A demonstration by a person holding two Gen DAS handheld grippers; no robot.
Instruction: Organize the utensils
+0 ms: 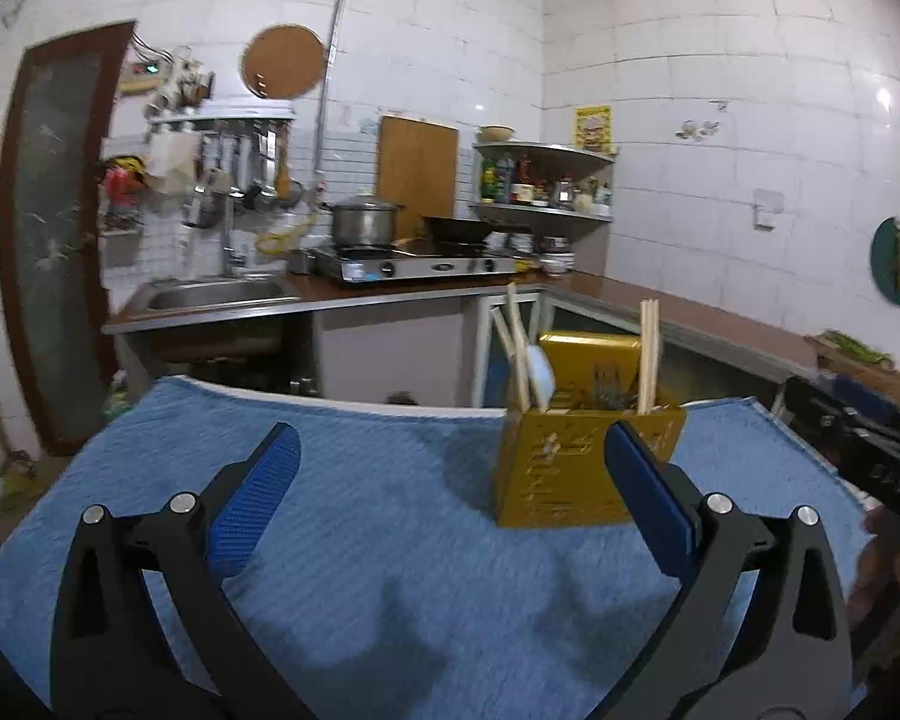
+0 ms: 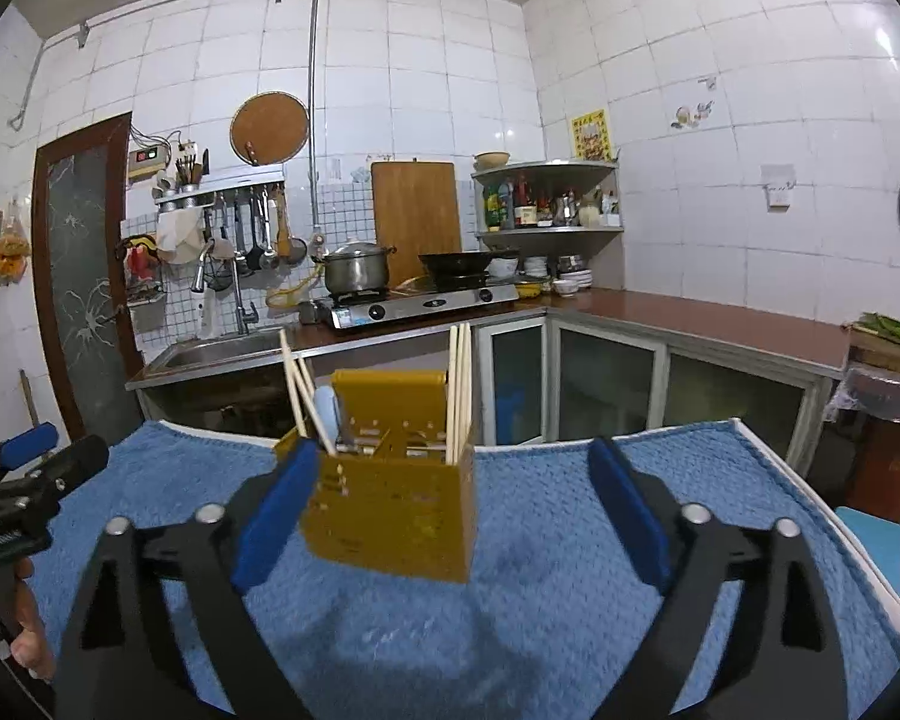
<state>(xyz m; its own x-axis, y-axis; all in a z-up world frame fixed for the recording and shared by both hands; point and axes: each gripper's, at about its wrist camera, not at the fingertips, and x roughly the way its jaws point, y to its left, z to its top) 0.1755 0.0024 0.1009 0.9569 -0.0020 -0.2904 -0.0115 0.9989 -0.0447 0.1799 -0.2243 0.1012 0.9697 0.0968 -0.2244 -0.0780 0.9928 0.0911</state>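
Blue towel (image 2: 540, 600) carries upright yellow utensil holder (image 2: 390, 516) with chopsticks (image 2: 459, 390) — left gripper (image 1: 450, 480) and right gripper (image 2: 450, 510) both spread wide, empty.

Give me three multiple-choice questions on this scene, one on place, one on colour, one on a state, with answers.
1. Where does the holder stand?
A. on the towel
B. in the sink
C. on the stove

2. What colour is the holder?
A. red
B. yellow
C. white

3. How is the right gripper?
A. shut on chopsticks
B. shut, empty
C. open, empty

Answers:
1 A, blue towel lies under it.
2 B, its walls are yellow.
3 C, its pads stand wide apart, and the chopsticks stand in the holder.
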